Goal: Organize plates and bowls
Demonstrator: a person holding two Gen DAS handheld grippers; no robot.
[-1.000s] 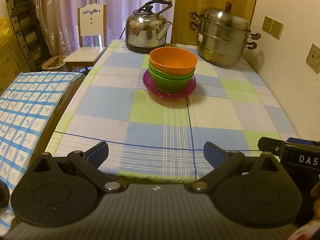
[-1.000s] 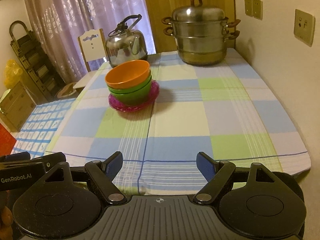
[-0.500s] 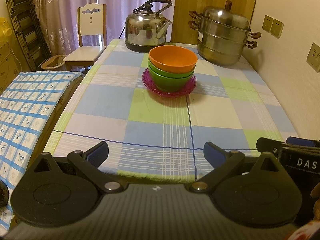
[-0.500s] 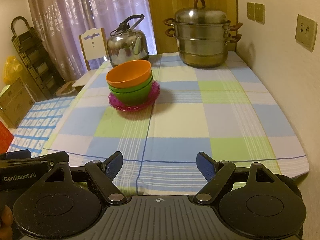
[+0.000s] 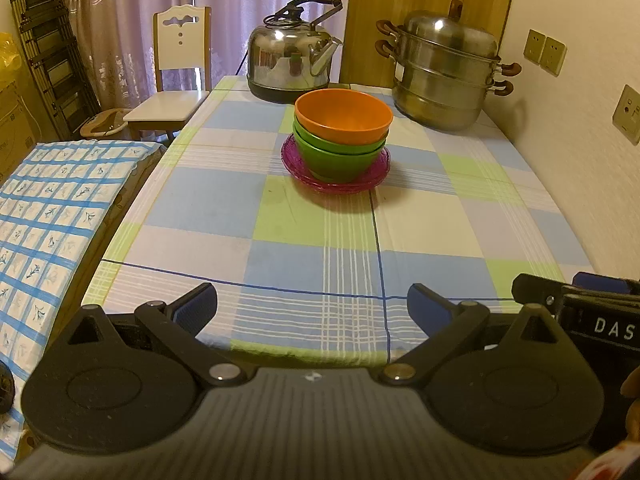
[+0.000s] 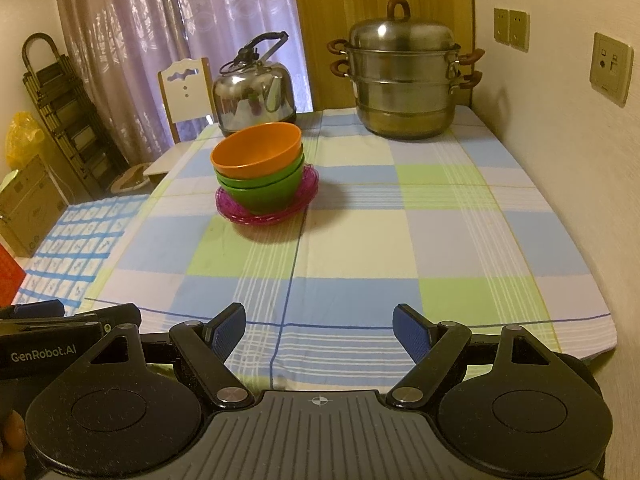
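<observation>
Nothing has moved since the earlier frames | left gripper [image 5: 312, 308] and right gripper [image 6: 319, 326] held wide, empty, at table edge | bowls [image 6: 258, 164] nested on plates [image 6: 268, 208] mid-table — stack judged complete; hands best kept clear.

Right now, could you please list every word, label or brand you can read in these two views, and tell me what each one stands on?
"GenRobot.AI": on the black body of the left gripper, seen at the right wrist view's left edge.
"DAS": on the black body of the right gripper, at the left wrist view's right edge; the picture's edge cuts off the rest.
Cardboard box beside the table: faint print, too blurred to read.
Bowls, plates, kettle and steamer pot: no text visible.
</observation>
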